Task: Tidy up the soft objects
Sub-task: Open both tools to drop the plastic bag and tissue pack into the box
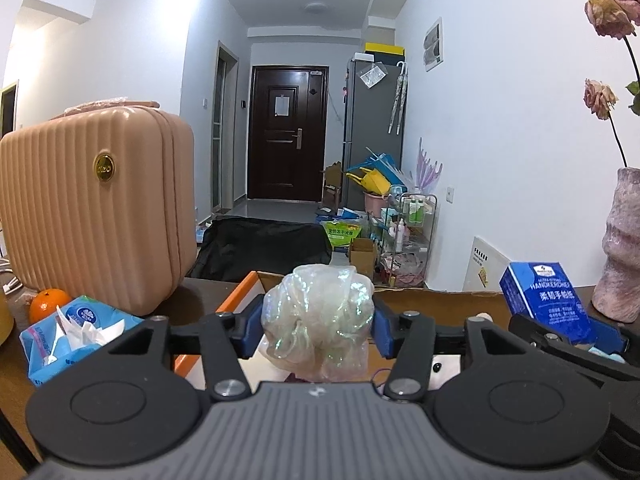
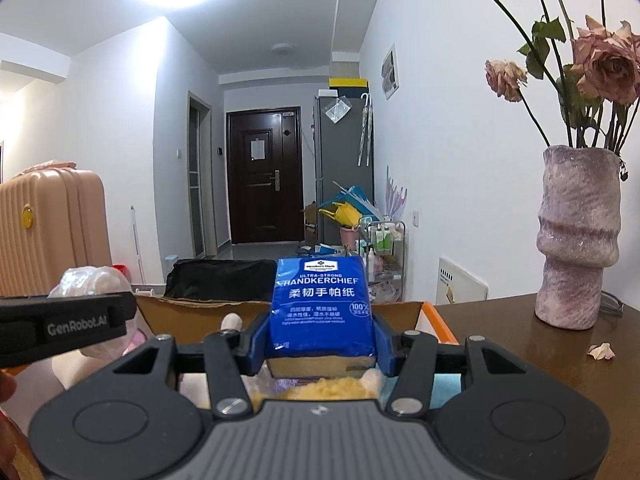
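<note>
A pearly mesh bath pouf sits between the blue pads of my left gripper, which touch it on both sides. It hangs over an open cardboard box with an orange edge. My right gripper is shut on a blue handkerchief tissue pack, held upright over the same box. The pack also shows at the right of the left wrist view. Yellow fluffy material and pale soft items lie in the box beneath it. The pouf appears at the left of the right wrist view.
A ribbed pink suitcase stands on the brown table at left, with an orange and an opened blue tissue pack in front. A mauve vase of dried roses stands at right, a fallen petal near it.
</note>
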The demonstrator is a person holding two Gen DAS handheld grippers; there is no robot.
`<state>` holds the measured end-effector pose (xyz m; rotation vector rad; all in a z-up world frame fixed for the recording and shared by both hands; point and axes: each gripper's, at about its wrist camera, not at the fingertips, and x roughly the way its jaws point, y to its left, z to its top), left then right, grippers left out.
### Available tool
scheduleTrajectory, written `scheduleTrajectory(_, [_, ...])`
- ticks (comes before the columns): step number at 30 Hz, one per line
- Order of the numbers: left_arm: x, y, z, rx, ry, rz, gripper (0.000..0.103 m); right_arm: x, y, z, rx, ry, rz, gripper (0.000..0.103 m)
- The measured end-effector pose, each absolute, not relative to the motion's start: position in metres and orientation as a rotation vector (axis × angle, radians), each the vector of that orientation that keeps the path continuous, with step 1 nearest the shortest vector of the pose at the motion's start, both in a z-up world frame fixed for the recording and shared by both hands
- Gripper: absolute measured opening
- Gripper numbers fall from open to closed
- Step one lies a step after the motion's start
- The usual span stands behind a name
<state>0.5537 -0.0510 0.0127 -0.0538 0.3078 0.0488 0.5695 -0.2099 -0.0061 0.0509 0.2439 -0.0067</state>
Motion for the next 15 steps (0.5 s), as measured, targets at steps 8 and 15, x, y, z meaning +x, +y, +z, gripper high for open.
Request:
scheduleTrajectory(8, [0.543,-0.044,0.018,-0.061,0.248,0.114,0.103,0.563,-0.213,-0.006,0.067,0.212,-0.023,0.09])
scheduleTrajectory(15, [0.545,-0.039,0.018,-0.081,0.258,0.117,0.103,0.56,-0.212,-0.007,0.049,0.193,-0.035,0.103])
